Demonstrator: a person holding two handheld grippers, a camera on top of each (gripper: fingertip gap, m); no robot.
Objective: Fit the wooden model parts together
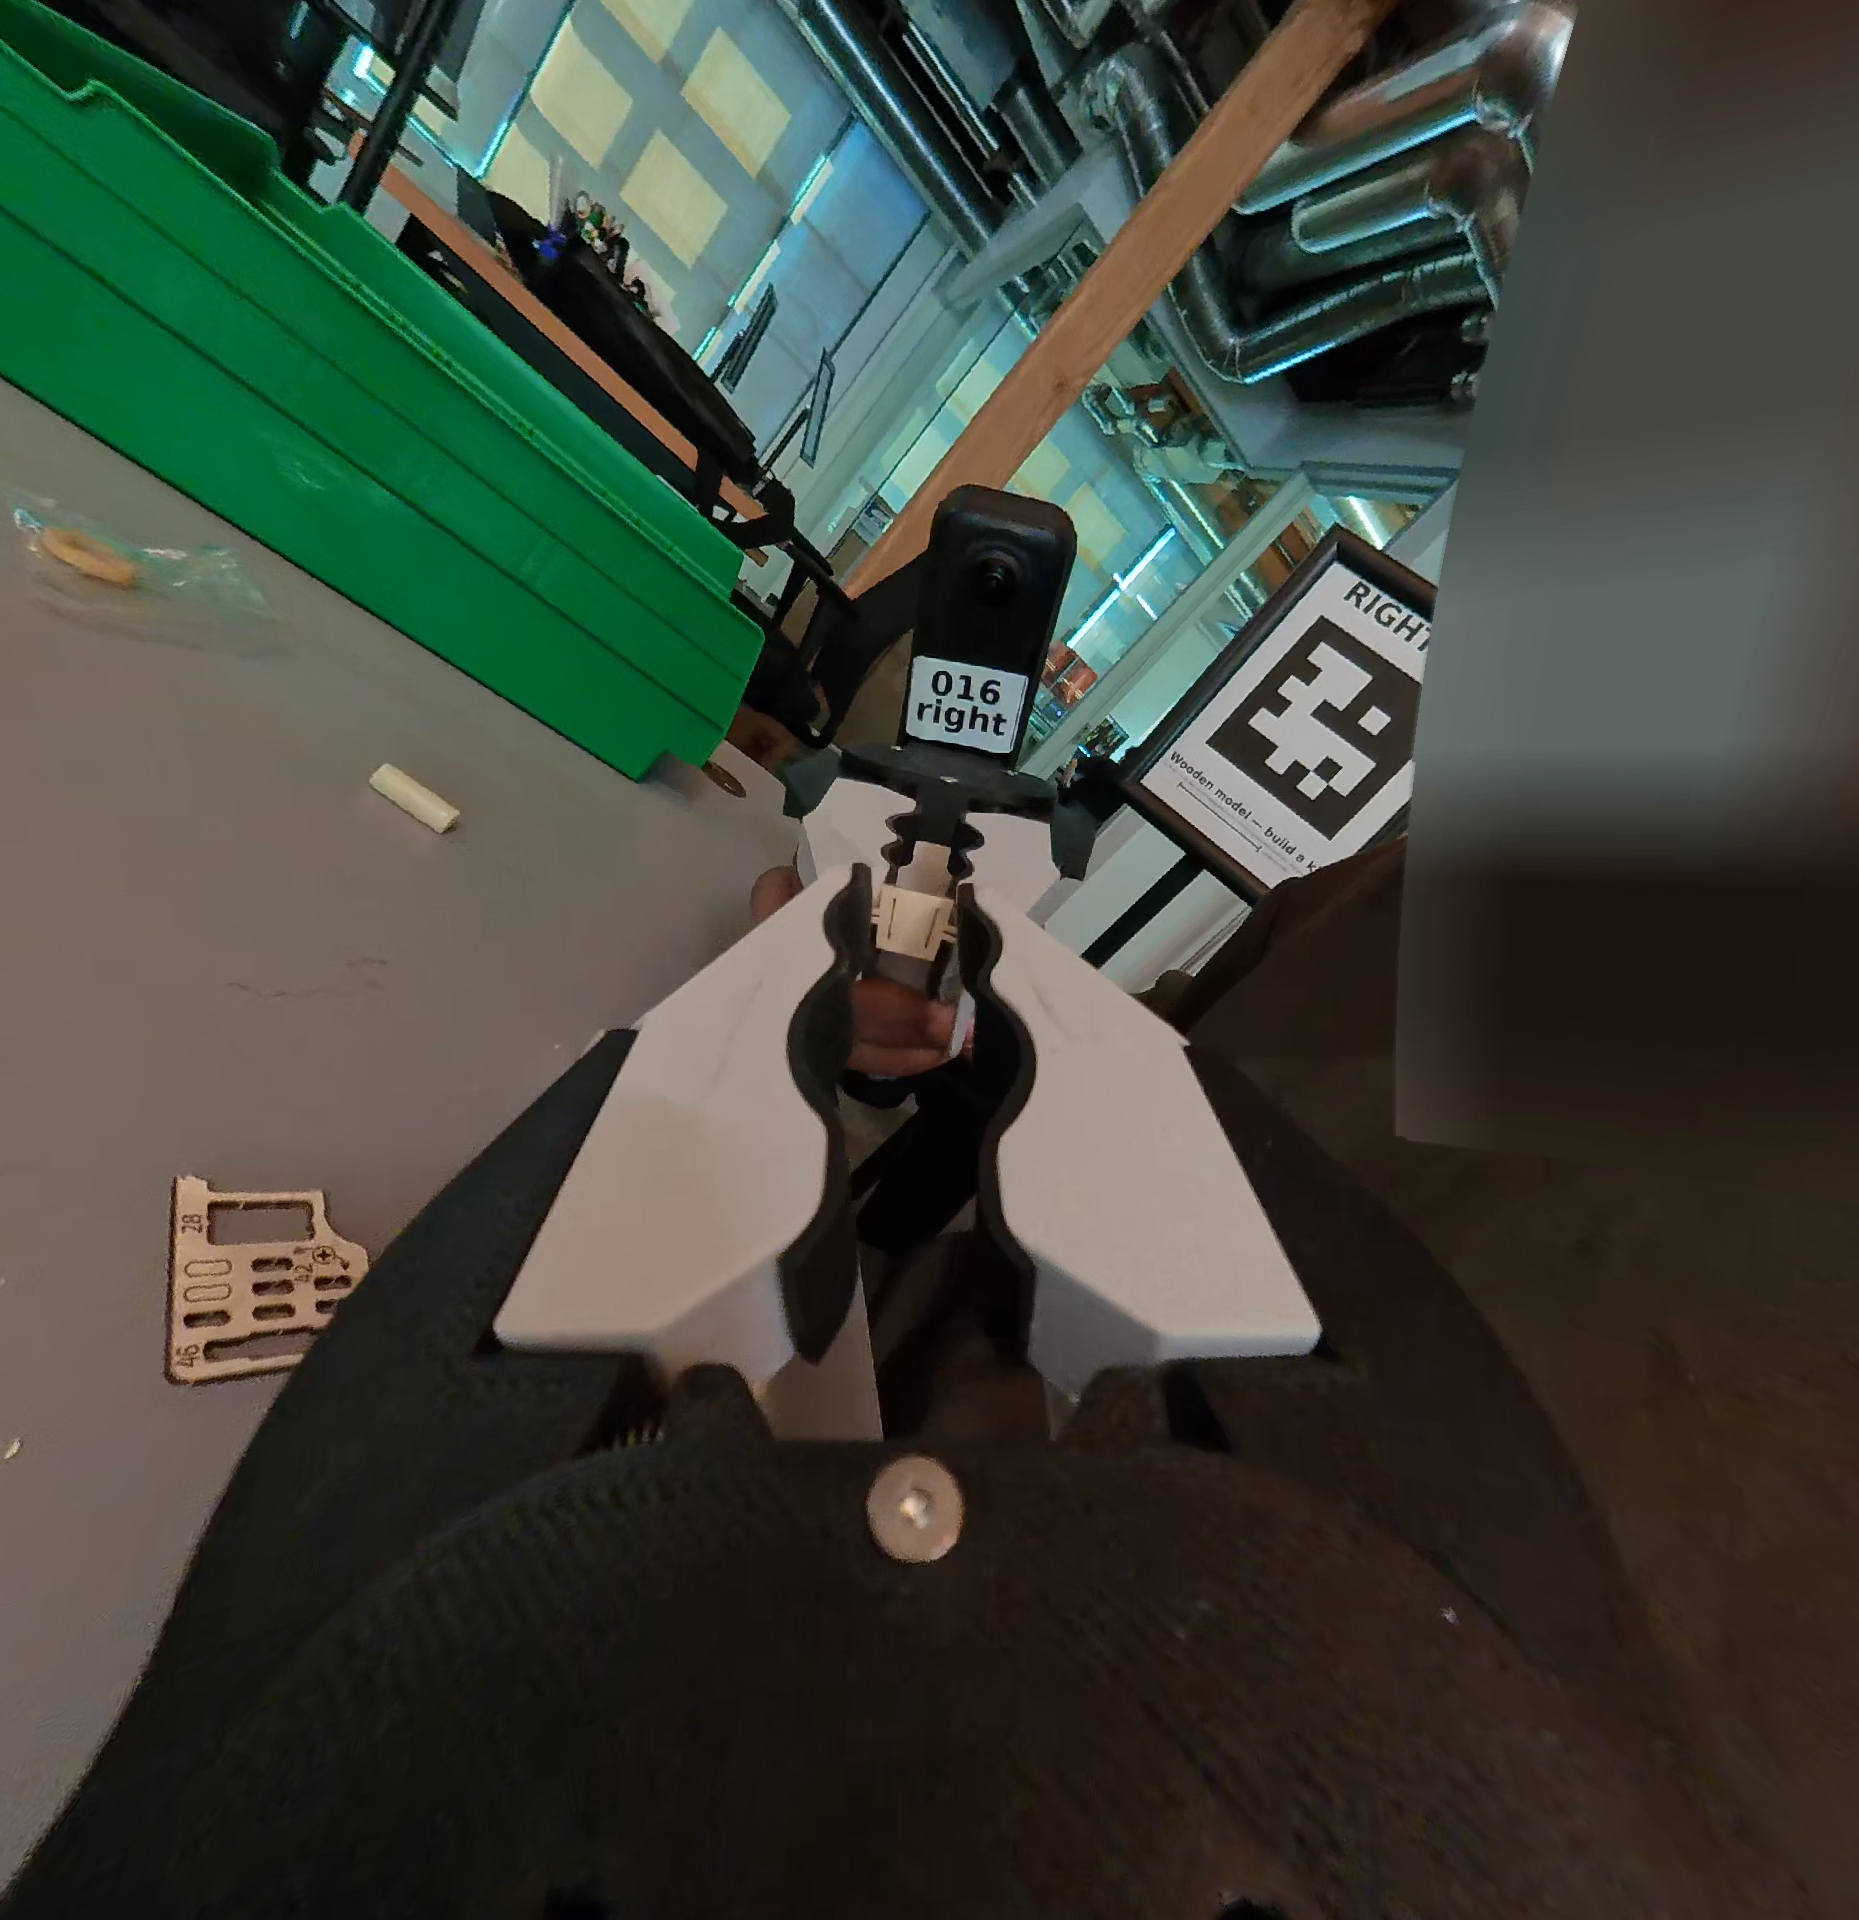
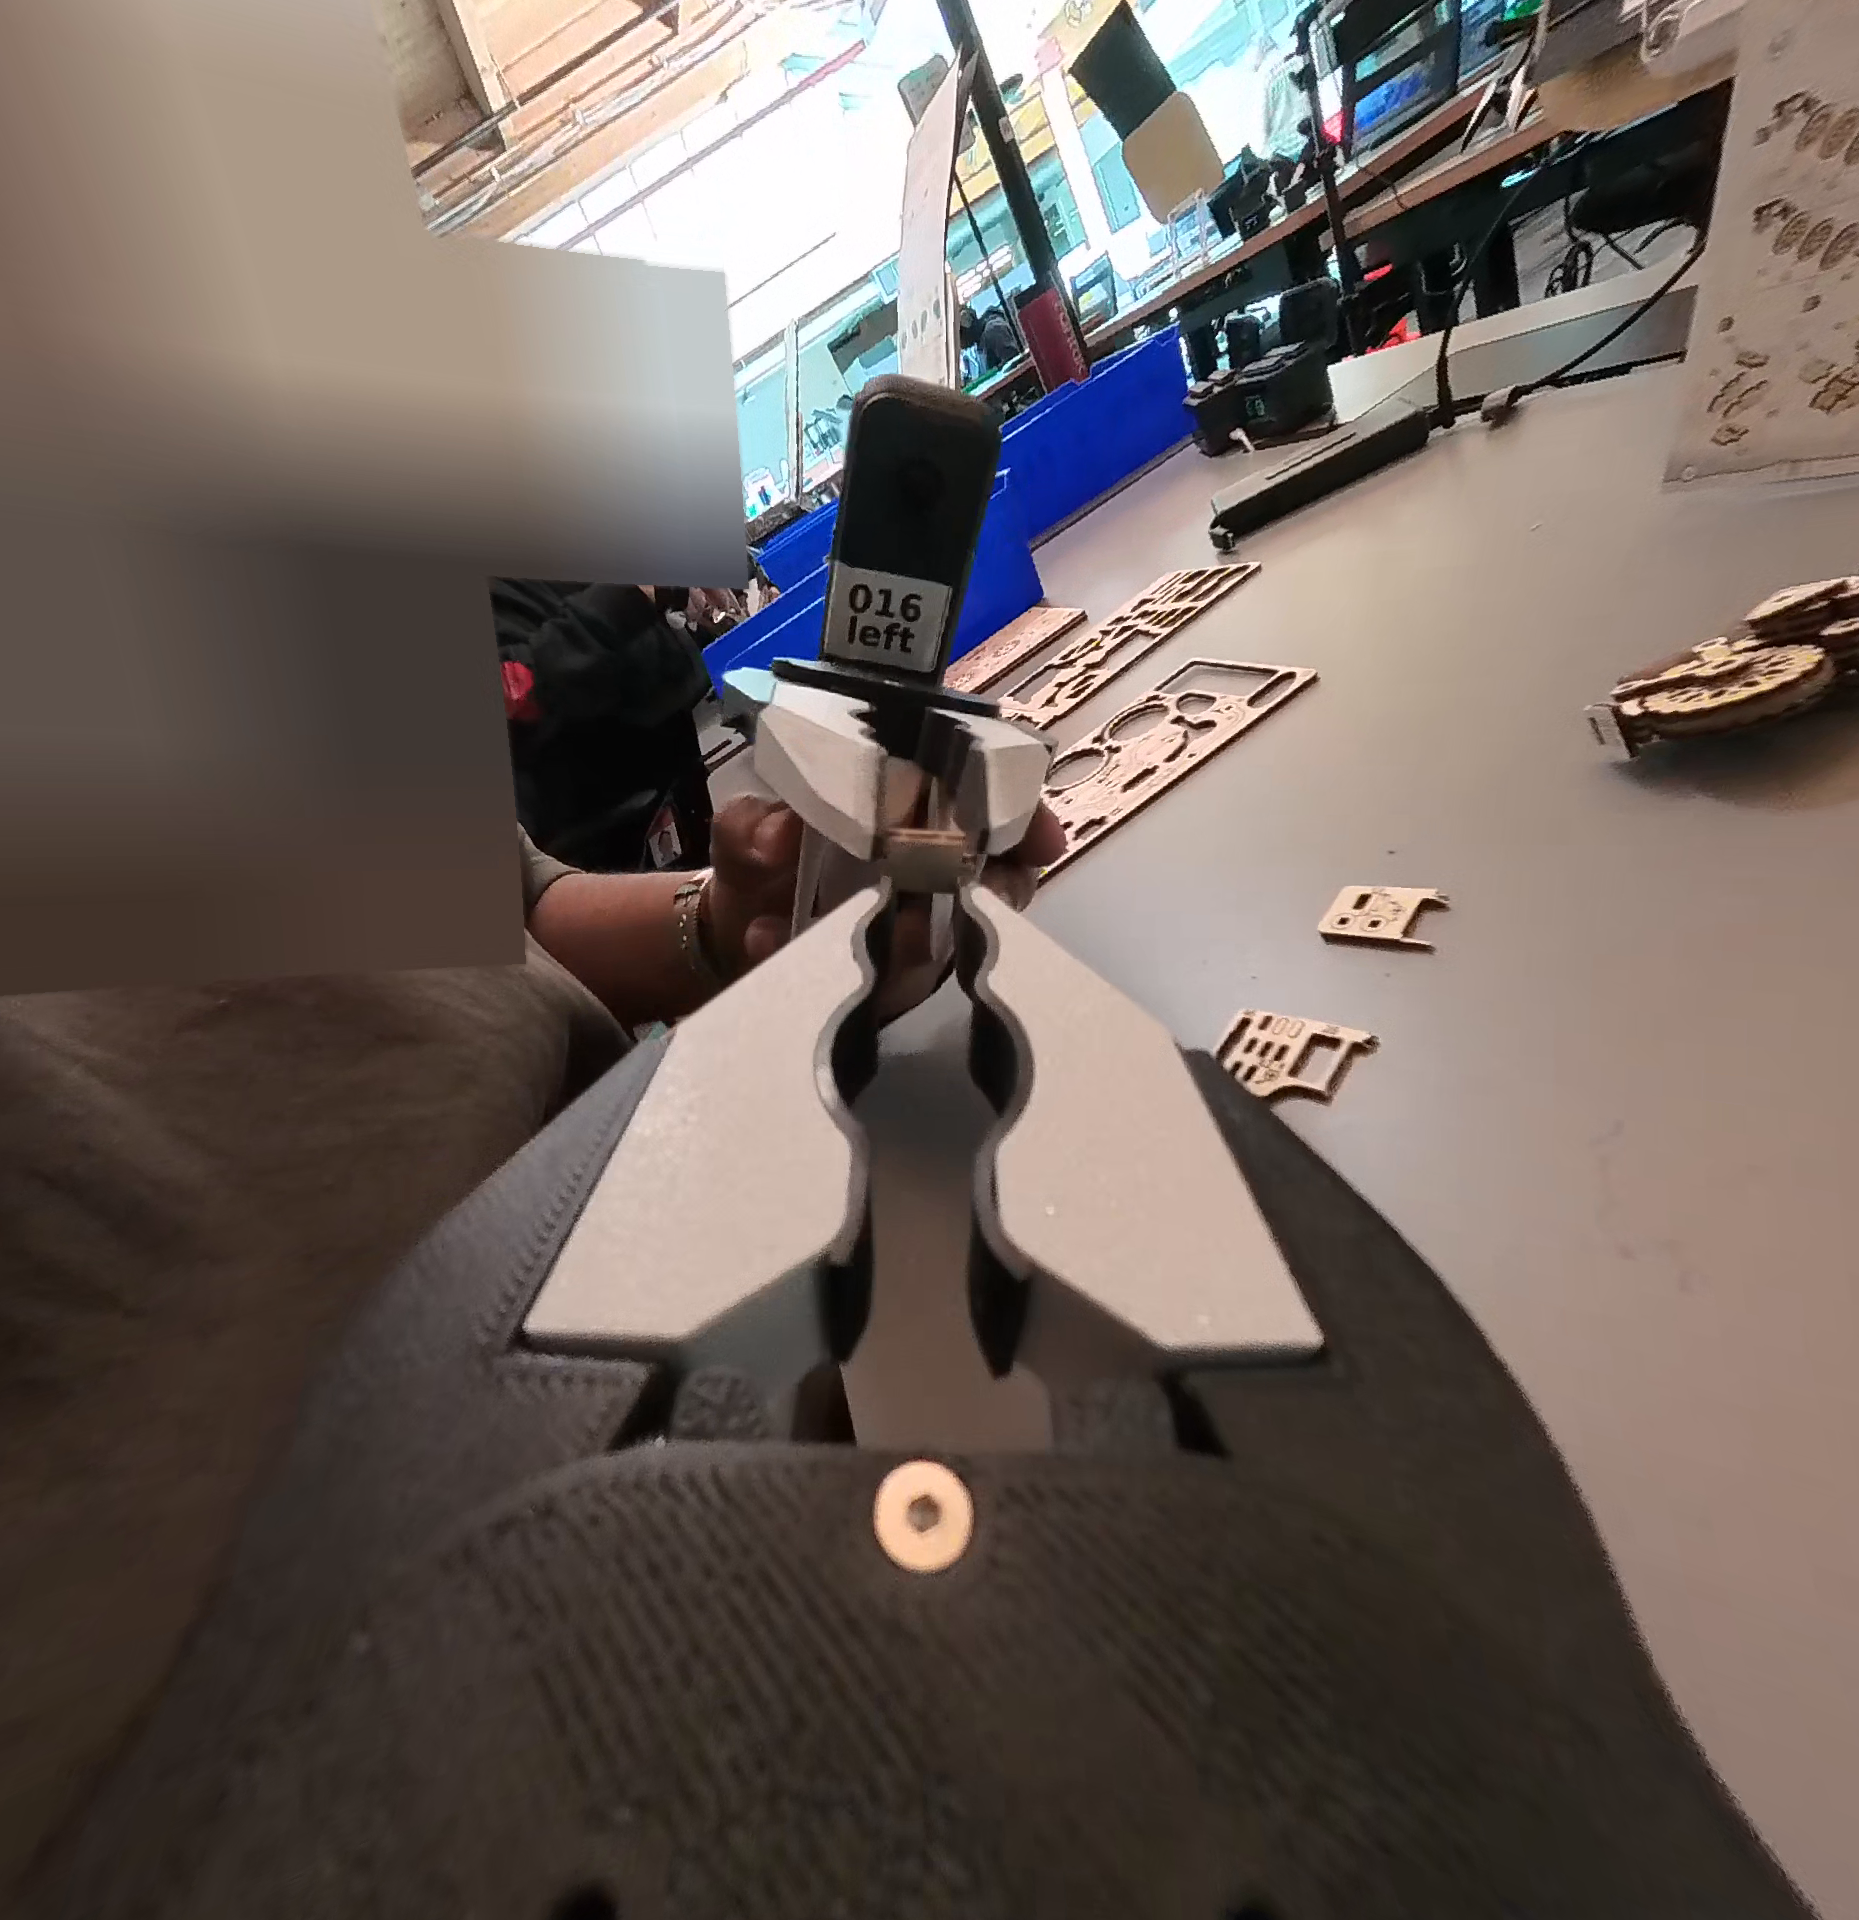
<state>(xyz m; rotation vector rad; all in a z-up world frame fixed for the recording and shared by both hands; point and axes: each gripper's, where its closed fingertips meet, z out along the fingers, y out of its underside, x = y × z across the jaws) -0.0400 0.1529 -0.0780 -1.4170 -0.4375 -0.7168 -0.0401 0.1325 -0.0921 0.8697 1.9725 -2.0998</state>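
In the left wrist view my left gripper (image 1: 912,912) is shut on a small pale wooden part (image 1: 912,923) at its fingertips, above the grey table (image 1: 177,987). The right gripper (image 1: 930,847) faces it tip to tip and pinches the far end of the same small wooden piece or of one joined to it; I cannot tell which. In the right wrist view my right gripper (image 2: 920,902) is nearly closed, its tips right under the small wooden part (image 2: 925,847), which sits at the tips of the left gripper (image 2: 920,831). A hand (image 2: 759,862) holds the left gripper.
A slotted flat wooden part (image 1: 250,1278), a small white peg (image 1: 414,798), a clear bag with a wooden ring (image 1: 83,556) and a green crate (image 1: 333,364) are on the left. The right wrist view shows punched wooden sheets (image 2: 1143,707), two loose flat parts (image 2: 1382,914) (image 2: 1294,1055), a built gear assembly (image 2: 1735,675) and a blue bin (image 2: 1008,520). The grippers are tip to tip, or close to it. Both grippers' tips are roughly 20 cm from the built gear assembly (image 2: 1735,675).
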